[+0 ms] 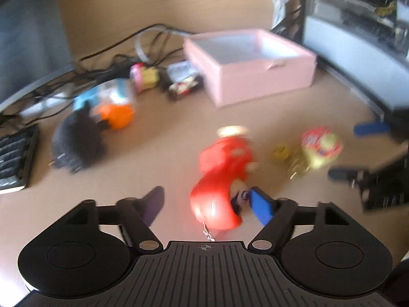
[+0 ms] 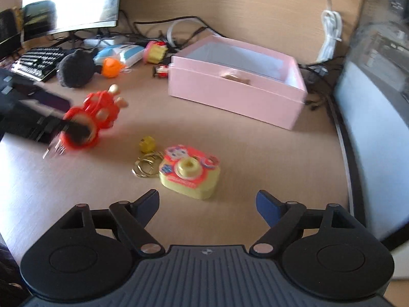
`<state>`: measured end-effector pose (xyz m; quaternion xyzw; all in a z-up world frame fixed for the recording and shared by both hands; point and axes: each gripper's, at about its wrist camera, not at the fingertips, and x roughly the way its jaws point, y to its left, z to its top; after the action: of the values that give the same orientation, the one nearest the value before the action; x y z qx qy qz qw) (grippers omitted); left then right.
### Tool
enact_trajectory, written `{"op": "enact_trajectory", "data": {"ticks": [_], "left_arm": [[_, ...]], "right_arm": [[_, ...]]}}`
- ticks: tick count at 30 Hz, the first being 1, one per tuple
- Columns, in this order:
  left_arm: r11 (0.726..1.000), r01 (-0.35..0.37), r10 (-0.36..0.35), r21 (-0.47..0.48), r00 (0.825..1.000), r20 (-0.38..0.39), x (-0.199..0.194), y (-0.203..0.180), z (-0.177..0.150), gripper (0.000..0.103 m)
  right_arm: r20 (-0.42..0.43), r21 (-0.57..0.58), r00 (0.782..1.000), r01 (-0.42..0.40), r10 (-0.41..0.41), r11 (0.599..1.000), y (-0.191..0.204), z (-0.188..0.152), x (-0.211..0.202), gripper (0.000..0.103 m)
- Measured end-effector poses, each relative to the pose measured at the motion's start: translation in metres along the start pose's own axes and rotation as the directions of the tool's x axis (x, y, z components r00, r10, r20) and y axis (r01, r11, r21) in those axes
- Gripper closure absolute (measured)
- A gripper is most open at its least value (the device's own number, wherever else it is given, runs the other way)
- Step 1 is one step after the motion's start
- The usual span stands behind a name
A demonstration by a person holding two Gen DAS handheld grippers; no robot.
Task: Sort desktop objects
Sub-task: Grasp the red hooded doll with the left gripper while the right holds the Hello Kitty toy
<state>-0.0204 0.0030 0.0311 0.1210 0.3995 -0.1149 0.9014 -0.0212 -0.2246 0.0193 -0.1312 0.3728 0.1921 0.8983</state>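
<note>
A red toy figure (image 1: 222, 176) lies on the wooden desk between the fingers of my left gripper (image 1: 207, 202), which stand wide apart; the right finger (image 1: 260, 204) touches or nearly touches it. The frame is blurred. The same toy (image 2: 94, 117) shows in the right wrist view with the left gripper (image 2: 61, 117) at it. My right gripper (image 2: 207, 204) is open and empty, just in front of a yellow toy camera (image 2: 190, 176) with a gold key ring (image 2: 145, 166). An open pink box (image 2: 237, 94) stands behind; it also shows in the left wrist view (image 1: 255, 76).
A black plush (image 2: 76, 69), an orange ball (image 2: 111, 67), a blue-white pack (image 2: 122, 52) and small toys (image 2: 156, 51) lie at the back left by cables. A keyboard (image 2: 38, 61) and monitor (image 2: 71, 0) stand left. A second monitor's base (image 2: 370, 133) stands right.
</note>
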Motion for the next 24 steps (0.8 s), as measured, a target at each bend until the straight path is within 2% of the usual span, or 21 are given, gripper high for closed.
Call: {"op": "enact_trajectory", "data": {"ticks": [1,3,5,6,8,9,11,14,16,18,21,24], "left_arm": [[0.999,-0.048,0.048,-0.002,0.999,-0.006,-0.001,0.003,-0.003,0.021],[0.985,-0.167,0.166,-0.032,0.986,-0.026,-0.001,0.016,-0.005,0.022],[0.969,-0.22,0.217,-0.11,0.975,-0.038,-0.005,0.033,-0.005,0.022],[0.967,-0.2,0.198,-0.157,0.98,-0.031,-0.01,0.041,-0.005,0.021],[0.968,-0.12,0.12,-0.222,0.993,-0.014,-0.016,0.052,-0.006,0.01],[0.966,-0.06,0.06,-0.252,0.998,-0.007,-0.017,0.056,-0.007,0.008],[0.956,0.016,-0.016,-0.294,1.0,0.005,-0.014,0.055,-0.008,0.008],[0.957,0.025,-0.032,-0.289,0.999,-0.018,0.001,0.042,-0.005,0.008],[0.936,0.07,-0.086,-0.345,0.996,-0.031,0.013,0.036,0.002,0.008],[0.913,0.124,-0.133,-0.389,0.991,0.003,0.019,0.03,0.015,0.007],[0.922,0.162,-0.142,-0.352,0.986,0.084,0.021,0.015,0.042,0.007],[0.922,0.271,-0.232,-0.276,0.959,0.165,0.009,0.001,0.059,0.006]], "right_arm": [[0.003,-0.013,1.0,-0.007,0.007,1.0,0.002,0.003,0.004,0.018],[0.008,-0.033,1.0,-0.02,0.02,0.999,0.006,0.007,0.009,0.018],[0.011,-0.041,0.999,-0.037,0.038,0.998,0.007,0.01,0.013,0.017],[0.013,-0.045,0.999,-0.048,0.048,0.998,0.008,0.011,0.014,0.016],[0.012,-0.055,0.998,-0.064,0.065,0.996,0.01,0.01,0.015,0.015],[0.008,-0.058,0.997,-0.071,0.071,0.996,0.011,0.01,0.016,0.015],[0.001,-0.064,0.997,-0.079,0.079,0.995,0.012,0.008,0.015,0.015],[-0.006,-0.065,0.997,-0.079,0.079,0.995,0.013,0.004,0.011,0.015],[-0.01,-0.061,0.997,-0.076,0.075,0.995,0.012,0.001,0.007,0.014],[-0.011,-0.063,0.998,-0.065,0.064,0.996,0.011,-0.002,0.002,0.013],[-0.015,-0.052,0.999,-0.051,0.051,0.997,0.007,-0.006,-0.003,0.01],[-0.024,-0.041,0.999,-0.044,0.043,0.998,0.003,-0.01,-0.003,0.01]]}}
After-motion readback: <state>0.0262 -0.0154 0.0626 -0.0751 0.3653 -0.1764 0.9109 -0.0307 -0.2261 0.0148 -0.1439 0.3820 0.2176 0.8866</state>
